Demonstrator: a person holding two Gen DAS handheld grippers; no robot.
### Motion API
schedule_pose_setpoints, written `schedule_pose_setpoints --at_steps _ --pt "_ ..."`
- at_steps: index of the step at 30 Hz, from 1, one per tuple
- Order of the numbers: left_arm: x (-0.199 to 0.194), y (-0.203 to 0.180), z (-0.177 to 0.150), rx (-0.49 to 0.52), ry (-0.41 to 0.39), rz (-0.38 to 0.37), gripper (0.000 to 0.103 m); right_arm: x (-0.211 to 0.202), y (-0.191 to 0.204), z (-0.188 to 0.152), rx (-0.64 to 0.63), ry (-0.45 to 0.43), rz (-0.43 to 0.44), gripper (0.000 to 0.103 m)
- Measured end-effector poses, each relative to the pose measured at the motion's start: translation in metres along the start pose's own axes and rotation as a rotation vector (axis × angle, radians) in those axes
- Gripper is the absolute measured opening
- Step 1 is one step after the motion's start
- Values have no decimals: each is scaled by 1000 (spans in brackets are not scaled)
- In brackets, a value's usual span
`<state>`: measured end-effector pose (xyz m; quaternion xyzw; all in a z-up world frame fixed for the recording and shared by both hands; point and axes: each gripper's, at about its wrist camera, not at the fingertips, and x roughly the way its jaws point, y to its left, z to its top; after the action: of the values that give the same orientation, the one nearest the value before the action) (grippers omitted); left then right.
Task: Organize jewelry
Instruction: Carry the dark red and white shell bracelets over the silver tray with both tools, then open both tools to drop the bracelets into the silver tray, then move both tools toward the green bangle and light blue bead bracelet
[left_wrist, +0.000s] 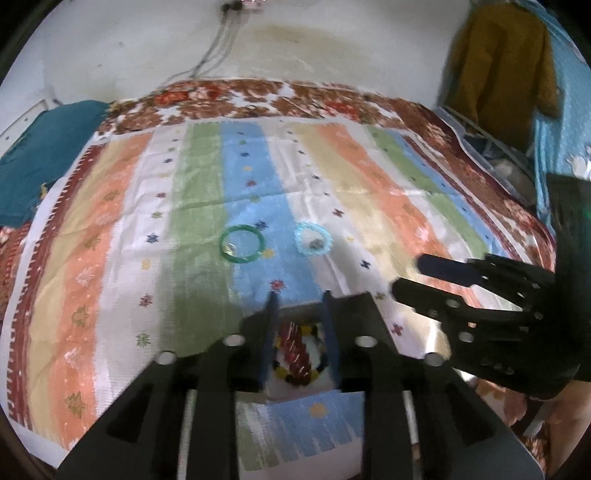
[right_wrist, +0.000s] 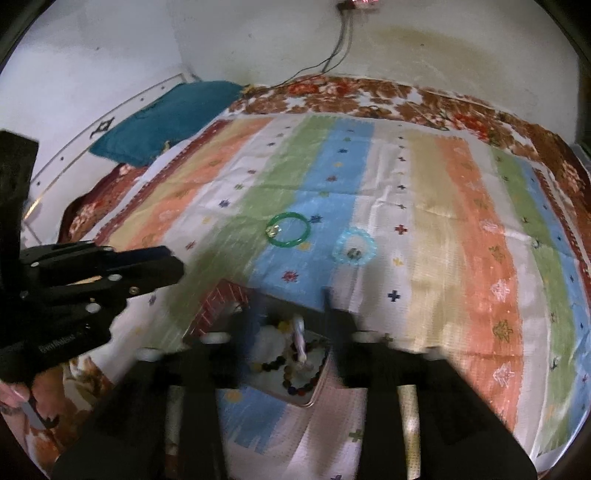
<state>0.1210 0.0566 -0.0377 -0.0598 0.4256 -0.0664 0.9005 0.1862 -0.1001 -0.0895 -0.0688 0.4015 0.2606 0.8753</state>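
both grippers (left_wrist: 300, 295) tilted over box (right_wrist: 221, 299)

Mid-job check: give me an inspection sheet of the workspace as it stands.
Surface: striped cloth over a floral bedspread.
Job's things: green bangle and blue bracelet lie apart on the cloth; open tin holds beaded jewelry.
Clutter: teal pillow.
Grippers: left gripper and right gripper over the tin, jaws open, nothing pinched.
Cables: wall cables.
Surroundings: brown garment hanging.
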Motion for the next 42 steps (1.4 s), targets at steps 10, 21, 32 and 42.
schedule_pose_setpoints --at_steps 10,21,32,42 --pt "11 16 6 -51 11 70 53 15 -17 3 49 33 -41 54" --pt "37 30 22 -54 31 183 74 35 -26 12 33 72 -100 67" --pt "60 42 35 -77 54 218 77 59 -49 29 112 71 -106 73" --pt "83 52 43 -106 84 205 79 84 -62 38 132 92 -138 75"
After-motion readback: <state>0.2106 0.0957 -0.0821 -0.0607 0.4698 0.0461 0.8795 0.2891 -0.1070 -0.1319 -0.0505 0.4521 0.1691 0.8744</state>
